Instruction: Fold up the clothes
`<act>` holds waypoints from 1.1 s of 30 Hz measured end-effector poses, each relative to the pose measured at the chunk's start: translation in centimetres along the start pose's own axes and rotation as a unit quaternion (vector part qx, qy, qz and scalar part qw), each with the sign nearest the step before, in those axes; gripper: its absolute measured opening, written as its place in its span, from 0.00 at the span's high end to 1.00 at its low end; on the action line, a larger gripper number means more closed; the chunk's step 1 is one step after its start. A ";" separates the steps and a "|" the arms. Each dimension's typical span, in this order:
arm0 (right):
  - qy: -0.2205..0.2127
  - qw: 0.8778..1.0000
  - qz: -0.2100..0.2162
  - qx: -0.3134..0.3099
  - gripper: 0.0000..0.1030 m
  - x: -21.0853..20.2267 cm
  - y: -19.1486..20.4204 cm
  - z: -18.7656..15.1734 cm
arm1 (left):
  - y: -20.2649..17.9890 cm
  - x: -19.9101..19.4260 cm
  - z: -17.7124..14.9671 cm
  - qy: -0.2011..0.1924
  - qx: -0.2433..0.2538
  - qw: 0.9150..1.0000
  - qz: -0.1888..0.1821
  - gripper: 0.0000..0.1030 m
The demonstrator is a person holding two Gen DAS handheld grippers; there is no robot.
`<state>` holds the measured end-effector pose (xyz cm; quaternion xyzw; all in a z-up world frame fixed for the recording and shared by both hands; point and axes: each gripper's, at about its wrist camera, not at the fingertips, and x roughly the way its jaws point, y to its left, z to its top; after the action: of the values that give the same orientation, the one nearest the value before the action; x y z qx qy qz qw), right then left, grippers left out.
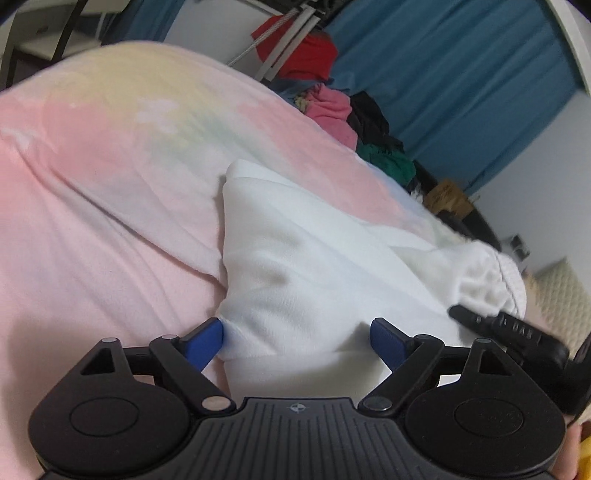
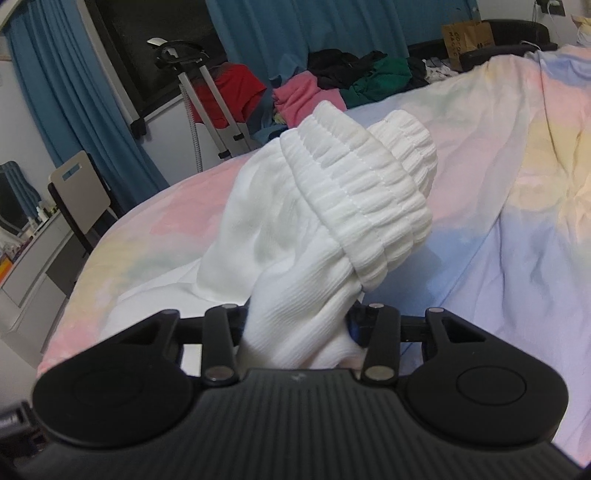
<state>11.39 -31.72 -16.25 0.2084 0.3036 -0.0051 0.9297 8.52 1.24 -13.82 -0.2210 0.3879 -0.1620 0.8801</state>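
A white garment (image 1: 303, 266) with a ribbed elastic waistband (image 2: 354, 192) lies on the pastel tie-dye bedsheet (image 1: 92, 184). My left gripper (image 1: 297, 341) is open, its blue pads on either side of the garment's near edge. My right gripper (image 2: 299, 332) is shut on the garment's bunched fabric just below the waistband and holds that end lifted off the bed. The right gripper also shows in the left wrist view (image 1: 517, 339) at the far right, beside the waistband.
A pile of pink, black, green and red clothes (image 2: 332, 85) lies past the bed's far edge, in front of blue curtains (image 2: 258, 33). A metal stand (image 2: 207, 107), a chair and a desk (image 2: 44, 236) stand to the left. A cardboard box (image 2: 467, 38) sits at the back right.
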 end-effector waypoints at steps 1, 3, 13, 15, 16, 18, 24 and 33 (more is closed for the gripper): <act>0.004 1.000 -0.002 0.011 0.51 0.2 -0.3 -0.1 | -0.4 -0.3 -0.2 0.002 0.013 1.000 0.001 0.15; 0.013 0.999 -0.006 0.034 0.44 0.6 -1.0 -0.2 | -0.6 -0.6 -0.6 0.008 0.024 1.000 -0.002 0.14; 0.057 0.995 0.011 0.083 0.11 3.6 -3.3 -1.3 | 2.4 1.9 -1.0 0.043 -0.082 0.994 -0.059 0.08; 0.060 0.995 0.017 0.077 0.11 3.9 -3.0 -1.5 | 3.0 2.2 -1.1 0.046 -0.099 0.992 -0.070 0.11; 0.059 0.996 0.016 0.066 0.17 3.8 -2.7 -1.5 | 3.1 2.2 -1.1 0.045 -0.103 0.991 -0.071 0.16; 0.051 0.998 0.009 0.047 0.34 3.2 -2.0 -1.2 | 2.7 2.1 -1.0 0.037 -0.100 0.992 -0.065 0.29; -0.003 0.999 -0.021 -0.039 0.63 -0.5 2.0 -0.3 | 0.8 -0.1 -0.1 -0.005 -0.043 0.998 -0.053 0.50; -0.067 0.998 0.000 -0.012 0.66 -8.2 -1.2 6.9 | -7.9 -2.6 2.9 -0.060 0.016 0.991 -0.114 0.53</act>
<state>8.44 -36.42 -7.07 0.1969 0.2407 -0.0154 0.9503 8.10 -3.53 -6.38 -0.2593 0.3034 -0.2541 0.8810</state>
